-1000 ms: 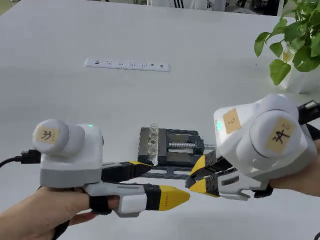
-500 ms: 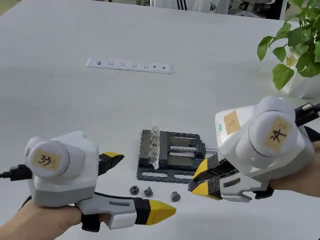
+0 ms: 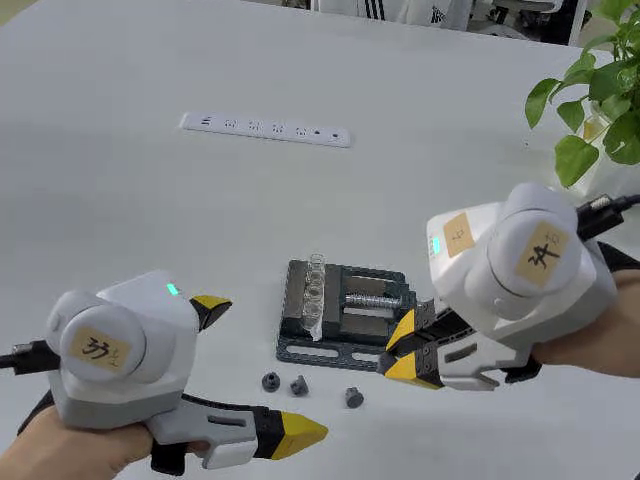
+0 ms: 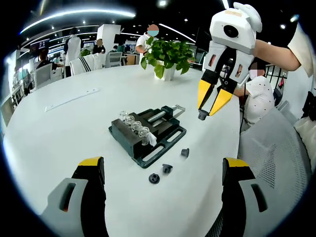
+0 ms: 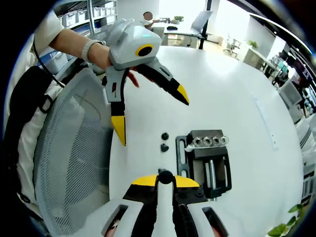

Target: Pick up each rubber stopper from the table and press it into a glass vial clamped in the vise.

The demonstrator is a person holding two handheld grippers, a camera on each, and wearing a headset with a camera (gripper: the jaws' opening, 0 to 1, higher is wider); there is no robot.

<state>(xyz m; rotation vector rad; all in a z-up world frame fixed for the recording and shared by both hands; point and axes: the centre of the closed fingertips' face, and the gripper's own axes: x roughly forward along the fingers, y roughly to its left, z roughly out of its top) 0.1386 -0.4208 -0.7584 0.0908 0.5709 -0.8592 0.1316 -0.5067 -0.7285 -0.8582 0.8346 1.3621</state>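
Right gripper (image 3: 393,358): clenched on a held stopper (image 5: 165,176), raised above the table (image 3: 150,220) near the vise (image 3: 345,318).
Left gripper (image 3: 275,367): jaws are spread wide; nothing is gripped.
Loose stoppers (image 3: 299,385): three are laid on the table just beside the vise base.
Glass vials (image 3: 315,290): four are clamped upright in a row.

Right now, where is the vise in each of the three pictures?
Head view: the vise lies at lower middle.
Left gripper view: at the middle, three stoppers just below it.
Right gripper view: right of middle, lower half.
Shared landmark: the row of vials clamped in it.
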